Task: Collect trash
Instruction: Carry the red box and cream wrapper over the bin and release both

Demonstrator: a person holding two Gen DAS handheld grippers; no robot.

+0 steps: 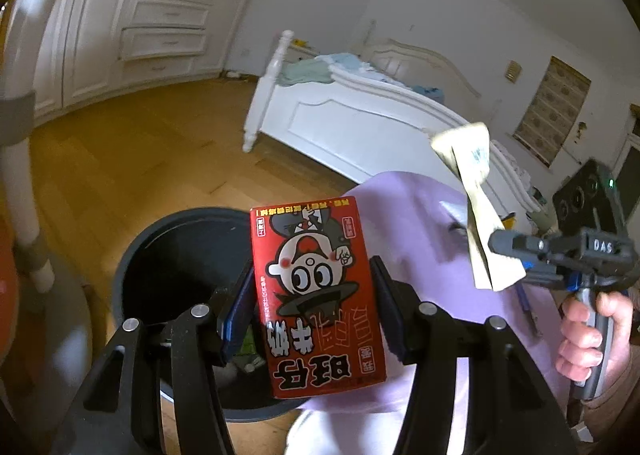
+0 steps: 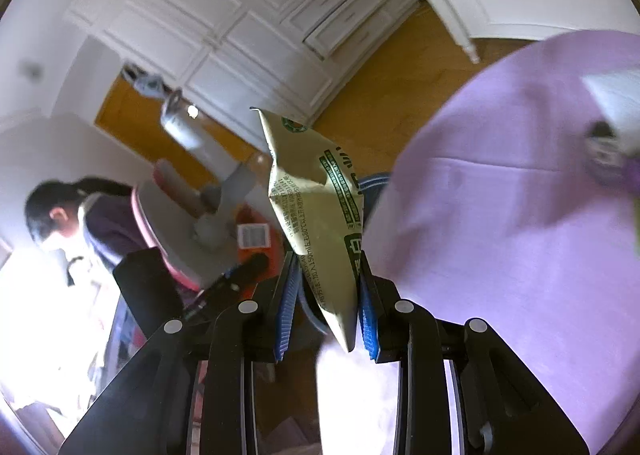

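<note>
Red carton point(image 1: 318, 295) clamped in left gripper point(image 1: 316, 315) at the rim of the black bin point(image 1: 160, 239), beige packet point(image 2: 320, 223) pinched in right gripper point(image 2: 326, 295) over the purple cloth point(image 2: 520, 215); drop-off step, next likely release carton over bin.

One red carton point(image 1: 318, 295), lower centre. One beige sachet point(image 1: 476, 211), right of frame. One dark bin point(image 1: 168, 255), lower left. One purple-covered surface point(image 1: 416, 223). Two grippers: left gripper point(image 1: 314, 315), right gripper point(image 2: 326, 311). One bed point(image 1: 360, 119), upper centre.
</note>
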